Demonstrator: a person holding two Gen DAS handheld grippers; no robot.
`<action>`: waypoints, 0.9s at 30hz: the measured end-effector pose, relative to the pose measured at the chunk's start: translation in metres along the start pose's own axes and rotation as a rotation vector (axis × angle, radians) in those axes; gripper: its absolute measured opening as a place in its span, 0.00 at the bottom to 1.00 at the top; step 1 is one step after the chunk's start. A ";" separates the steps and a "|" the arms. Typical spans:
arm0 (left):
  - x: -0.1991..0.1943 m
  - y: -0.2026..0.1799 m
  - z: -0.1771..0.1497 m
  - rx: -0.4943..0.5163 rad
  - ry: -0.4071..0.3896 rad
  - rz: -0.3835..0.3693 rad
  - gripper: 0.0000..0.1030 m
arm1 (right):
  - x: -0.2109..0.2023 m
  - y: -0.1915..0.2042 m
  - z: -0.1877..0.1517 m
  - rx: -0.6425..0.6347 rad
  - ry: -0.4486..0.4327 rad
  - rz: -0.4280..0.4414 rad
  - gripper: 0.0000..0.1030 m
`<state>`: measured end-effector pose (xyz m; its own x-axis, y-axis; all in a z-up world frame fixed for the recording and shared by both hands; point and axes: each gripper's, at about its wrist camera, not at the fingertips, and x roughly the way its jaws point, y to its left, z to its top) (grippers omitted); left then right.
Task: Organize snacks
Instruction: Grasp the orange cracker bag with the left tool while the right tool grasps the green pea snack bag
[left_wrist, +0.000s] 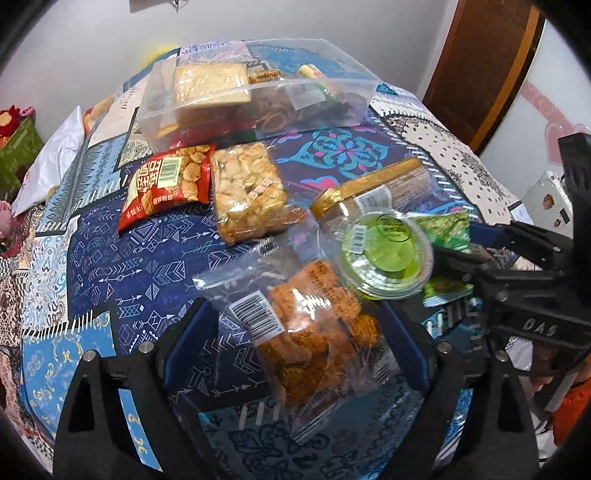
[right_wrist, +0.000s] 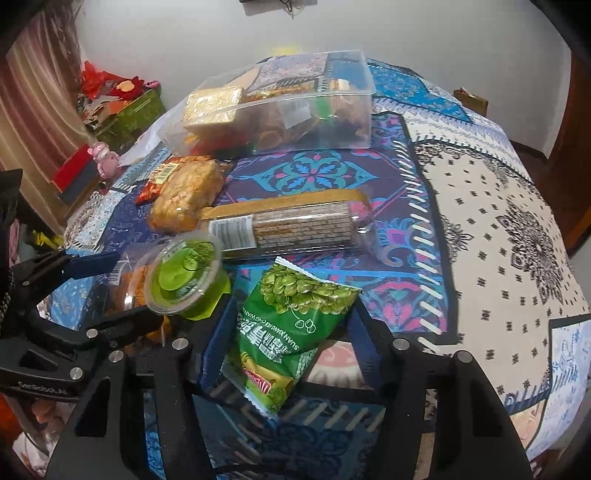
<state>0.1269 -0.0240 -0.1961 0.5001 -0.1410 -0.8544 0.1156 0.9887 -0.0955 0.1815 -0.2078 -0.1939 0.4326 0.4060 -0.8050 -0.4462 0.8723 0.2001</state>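
My left gripper (left_wrist: 295, 314) stands open around a clear bag of orange snacks (left_wrist: 317, 332) lying on the patterned tablecloth; its blue pads sit clear of the bag's sides. A green jelly cup (left_wrist: 388, 251) rests against the bag's far right corner. My right gripper (right_wrist: 291, 310) is open, with a green pea packet (right_wrist: 295, 314) between its jaws and a strip of cloth showing beside the right pad. The jelly cup (right_wrist: 184, 273) stands just left of it. A clear plastic bin (right_wrist: 332, 136) with several snacks inside stands at the back.
A red snack packet (left_wrist: 162, 184), a bag of pale puffs (left_wrist: 251, 192) and a gold cracker roll (right_wrist: 295, 221) lie between the grippers and the bin. The left gripper (right_wrist: 118, 291) crowds the right one's left side. The table edge curves off to the right.
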 end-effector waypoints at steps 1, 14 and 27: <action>0.001 0.005 -0.001 -0.011 0.008 -0.013 0.89 | -0.001 -0.002 0.000 0.005 -0.002 0.000 0.53; 0.011 0.016 0.003 -0.075 0.014 0.005 0.92 | -0.002 -0.003 -0.002 0.036 -0.032 0.004 0.46; -0.007 0.017 0.000 -0.043 -0.061 0.073 0.63 | -0.021 -0.010 0.005 0.064 -0.081 0.018 0.44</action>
<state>0.1250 -0.0057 -0.1919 0.5571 -0.0698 -0.8275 0.0408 0.9976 -0.0567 0.1813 -0.2237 -0.1761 0.4882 0.4406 -0.7533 -0.4048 0.8790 0.2519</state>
